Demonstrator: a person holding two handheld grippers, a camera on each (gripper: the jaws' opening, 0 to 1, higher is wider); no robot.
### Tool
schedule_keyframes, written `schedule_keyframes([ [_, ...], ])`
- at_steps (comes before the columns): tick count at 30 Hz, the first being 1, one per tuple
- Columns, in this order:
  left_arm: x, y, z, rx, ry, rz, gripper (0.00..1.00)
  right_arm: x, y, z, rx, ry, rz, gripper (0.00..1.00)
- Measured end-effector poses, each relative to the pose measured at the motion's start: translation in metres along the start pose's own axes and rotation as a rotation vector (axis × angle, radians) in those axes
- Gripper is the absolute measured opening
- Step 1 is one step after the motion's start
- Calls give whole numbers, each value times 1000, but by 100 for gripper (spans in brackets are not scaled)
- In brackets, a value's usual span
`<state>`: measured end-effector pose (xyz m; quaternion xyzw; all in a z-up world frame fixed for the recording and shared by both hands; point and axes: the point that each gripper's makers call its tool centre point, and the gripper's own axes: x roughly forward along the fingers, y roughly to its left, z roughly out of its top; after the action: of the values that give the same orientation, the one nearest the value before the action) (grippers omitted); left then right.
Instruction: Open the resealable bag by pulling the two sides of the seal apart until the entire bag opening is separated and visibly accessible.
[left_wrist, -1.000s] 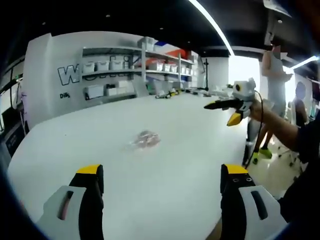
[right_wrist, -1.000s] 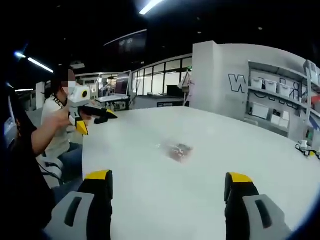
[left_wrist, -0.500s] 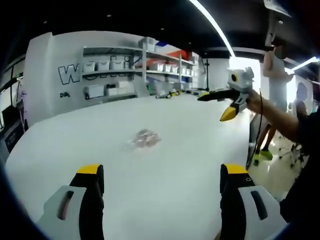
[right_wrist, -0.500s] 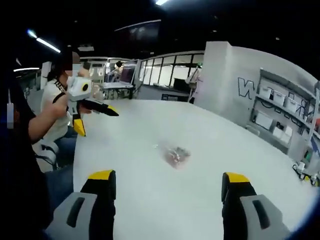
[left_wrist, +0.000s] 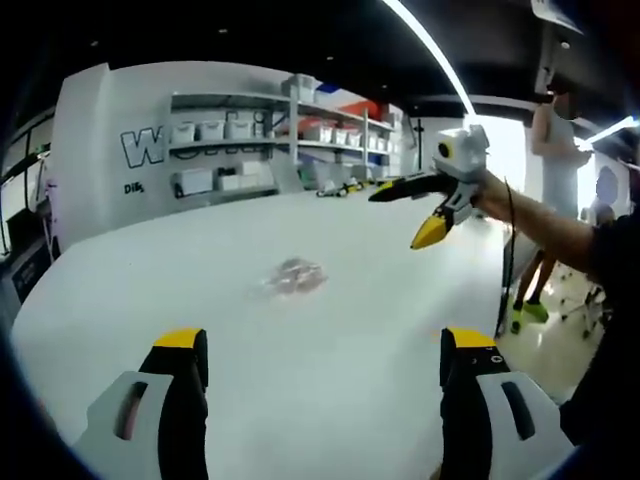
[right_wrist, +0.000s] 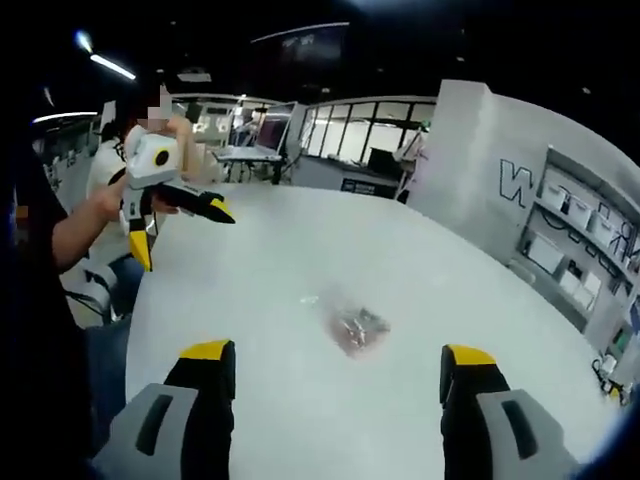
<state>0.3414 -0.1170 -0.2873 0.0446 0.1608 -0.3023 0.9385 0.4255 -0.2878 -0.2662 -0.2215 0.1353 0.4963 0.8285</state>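
Across our wide white counter (left_wrist: 330, 330) the small clear resealable bag (left_wrist: 293, 277) lies untouched at the middle, while our right gripper (left_wrist: 412, 212) has swung nearer above it and our left gripper (right_wrist: 178, 226) hovers, fingers wide and empty, sealing still unbroken.

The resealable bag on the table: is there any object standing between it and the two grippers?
Nothing visible is in the way. The resealable bag lies alone on the white table, with bare surface toward the left gripper and the right gripper.
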Motion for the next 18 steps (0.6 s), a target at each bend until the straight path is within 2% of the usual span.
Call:
schedule_keyframes([
  [18, 2, -3, 1, -4, 4, -8, 95, 6, -1, -5, 6, 3, 7, 84],
])
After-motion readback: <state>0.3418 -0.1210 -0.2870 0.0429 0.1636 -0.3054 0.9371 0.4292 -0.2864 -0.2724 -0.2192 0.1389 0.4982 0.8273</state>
